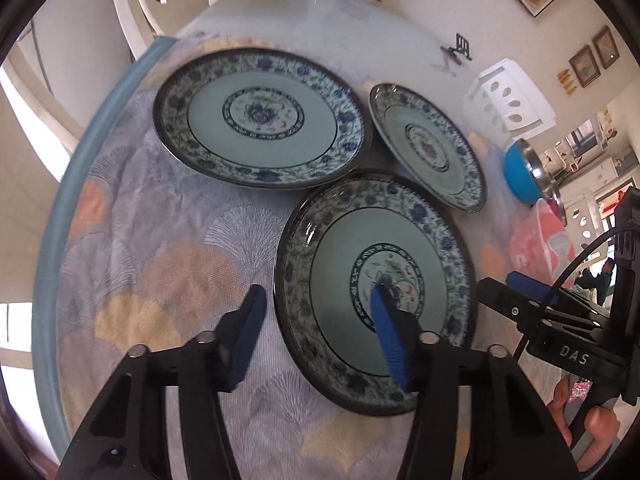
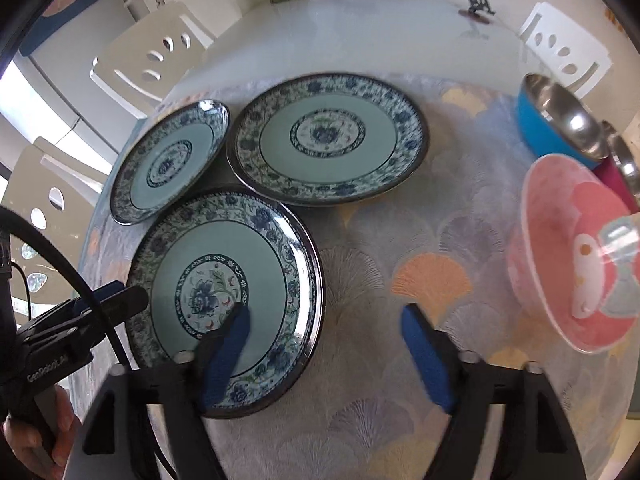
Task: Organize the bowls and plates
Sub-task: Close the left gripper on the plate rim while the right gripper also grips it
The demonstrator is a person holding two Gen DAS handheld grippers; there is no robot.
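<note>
Tongs (image 1: 316, 326) astride flat nearest plate (image 1: 340, 248) rim

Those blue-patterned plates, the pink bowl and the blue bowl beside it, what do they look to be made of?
The nearest plate and its two matches look like glazed ceramic or porcelain: glossy highlights run along the rim, though melamine can't be ruled out. The pink bowl looks like plastic, matte with a printed cartoon. The blue bowl seems to have a polished steel lining with mirror-like reflections and a blue outer shell, probably plastic.

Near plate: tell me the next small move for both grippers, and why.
Probably close both onto the near plate's opposite rims. The left gripper and right gripper each straddle an edge, one finger over the plate, one outside; the pads do not visibly press it.
</note>
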